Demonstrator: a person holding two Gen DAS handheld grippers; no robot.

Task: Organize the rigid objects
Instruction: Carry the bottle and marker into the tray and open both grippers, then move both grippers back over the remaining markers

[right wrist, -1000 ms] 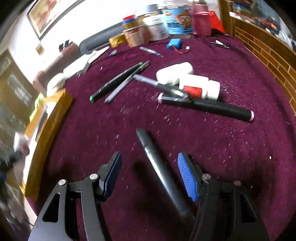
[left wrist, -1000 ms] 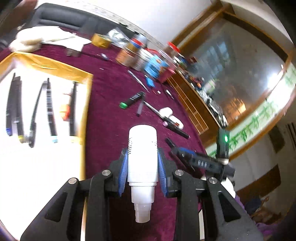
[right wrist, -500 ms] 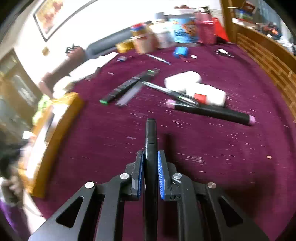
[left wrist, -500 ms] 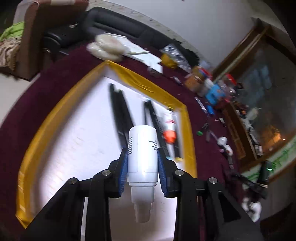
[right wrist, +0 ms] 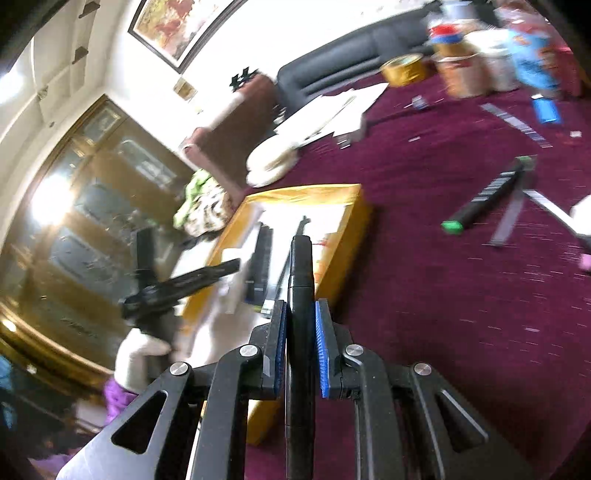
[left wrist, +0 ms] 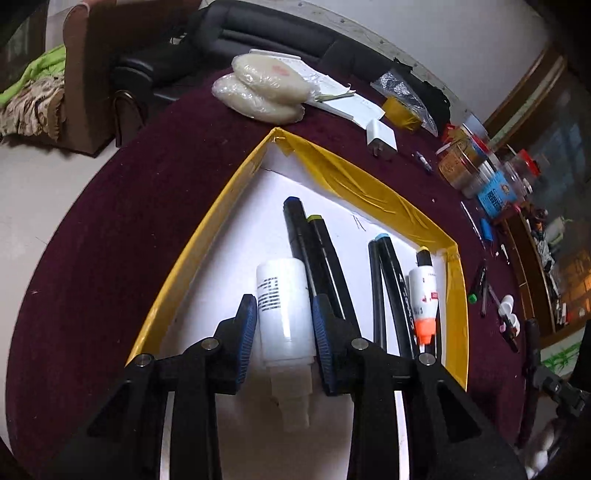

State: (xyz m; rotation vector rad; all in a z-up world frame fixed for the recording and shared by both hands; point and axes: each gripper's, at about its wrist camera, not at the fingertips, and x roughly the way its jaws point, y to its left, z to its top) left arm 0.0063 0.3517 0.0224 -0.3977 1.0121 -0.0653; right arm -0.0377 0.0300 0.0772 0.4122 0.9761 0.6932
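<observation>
1. Left gripper (left wrist: 284, 325): jaws pinching white bottle (left wrist: 284, 310), long axis along the fingers, cap toward the camera; held over the white floor of the yellow-rimmed tray (left wrist: 373, 192), just left of the black markers (left wrist: 317, 266) lying parallel.
2. Right gripper (right wrist: 300, 343): jaws clamped on black pen (right wrist: 301, 280), pointing at the tray, farther off.

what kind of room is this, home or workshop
Most likely a home living room: a dark sofa behind the cloth-covered table, a framed picture on the wall, and food jars among the clutter.
</observation>
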